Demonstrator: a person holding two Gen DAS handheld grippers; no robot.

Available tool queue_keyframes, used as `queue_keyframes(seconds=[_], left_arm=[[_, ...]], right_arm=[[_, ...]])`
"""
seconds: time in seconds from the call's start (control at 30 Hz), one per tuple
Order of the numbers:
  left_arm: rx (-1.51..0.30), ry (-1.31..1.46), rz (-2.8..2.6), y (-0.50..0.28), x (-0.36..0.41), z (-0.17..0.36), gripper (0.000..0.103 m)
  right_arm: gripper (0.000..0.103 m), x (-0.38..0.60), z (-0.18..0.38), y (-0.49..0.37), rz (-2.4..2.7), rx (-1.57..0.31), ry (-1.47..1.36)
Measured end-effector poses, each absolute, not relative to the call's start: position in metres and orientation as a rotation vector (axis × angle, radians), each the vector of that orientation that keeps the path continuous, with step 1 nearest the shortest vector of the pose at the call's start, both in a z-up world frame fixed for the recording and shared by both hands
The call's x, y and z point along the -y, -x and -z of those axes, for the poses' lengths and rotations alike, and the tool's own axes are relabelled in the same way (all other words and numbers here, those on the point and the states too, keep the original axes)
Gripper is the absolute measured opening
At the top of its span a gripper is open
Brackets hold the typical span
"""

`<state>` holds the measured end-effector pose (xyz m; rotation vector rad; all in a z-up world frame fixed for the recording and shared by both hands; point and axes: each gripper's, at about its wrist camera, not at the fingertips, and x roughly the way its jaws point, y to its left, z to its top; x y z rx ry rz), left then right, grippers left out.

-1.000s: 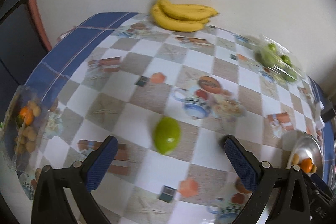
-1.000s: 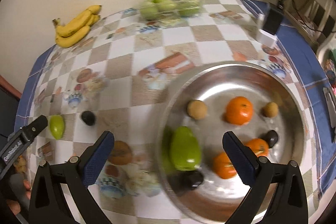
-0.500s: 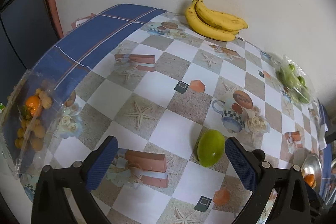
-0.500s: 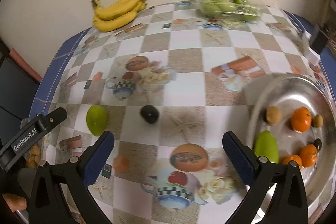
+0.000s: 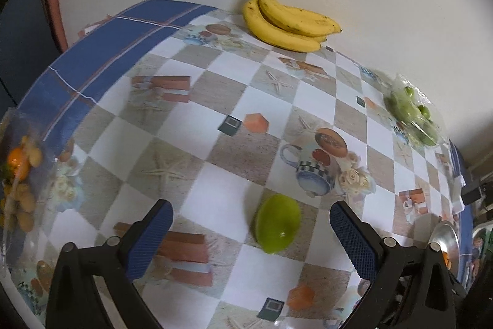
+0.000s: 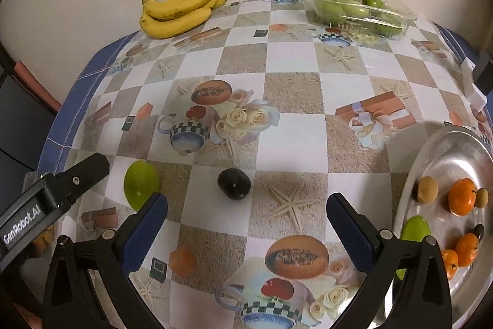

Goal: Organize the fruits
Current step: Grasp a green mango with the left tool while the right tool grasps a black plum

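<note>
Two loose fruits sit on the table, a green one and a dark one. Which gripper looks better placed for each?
Left gripper suits the green oval fruit, which lies between its open jaws. Right gripper suits the small dark round fruit, centred just ahead of its open jaws.

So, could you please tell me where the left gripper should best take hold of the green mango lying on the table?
Across its narrow middle. The green mango lies flat, alone on the table, long axis pointing roughly away from the left gripper, whose open jaws already straddle it. Probably come straight forward and down, closing on its two long sides; the tapered ends would likely slip.
</note>
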<state>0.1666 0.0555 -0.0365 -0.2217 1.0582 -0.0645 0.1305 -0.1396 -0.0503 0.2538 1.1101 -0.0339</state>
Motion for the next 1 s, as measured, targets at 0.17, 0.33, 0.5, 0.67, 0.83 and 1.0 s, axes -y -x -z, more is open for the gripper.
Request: queue_keyframes(seconds=[0.17,0.33,0.5,0.67,0.83,1.0], left_arm=[[-1.092,0.26,0.105,-0.174,-0.049,0.045,0.1],[-1.12,0.284,0.134,-0.178,-0.045,0.053,0.086],[-1.136,0.29,0.155,-0.18,-0.039,0.055,0.079],[-1.155,0.293,0.161,-0.182,-0.035,0.06,0.067],[-1.171,0.304,0.161,-0.183,-0.035,0.064,0.054],[-1.172,0.297,0.146,-0.183,-0.037,0.066,0.041]], right_arm=[[0.102,0.139,0.058,-0.138,0.03,-1.122,-0.255],[0.076,0.136,0.064,-0.143,0.022,-1.133,-0.253],[0.062,0.131,0.068,-0.147,0.0,-1.144,-0.254],[0.05,0.132,0.07,-0.149,-0.005,-1.149,-0.266],[0.04,0.132,0.07,-0.15,-0.017,-1.148,-0.277],[0.032,0.131,0.071,-0.151,-0.025,-1.156,-0.278]])
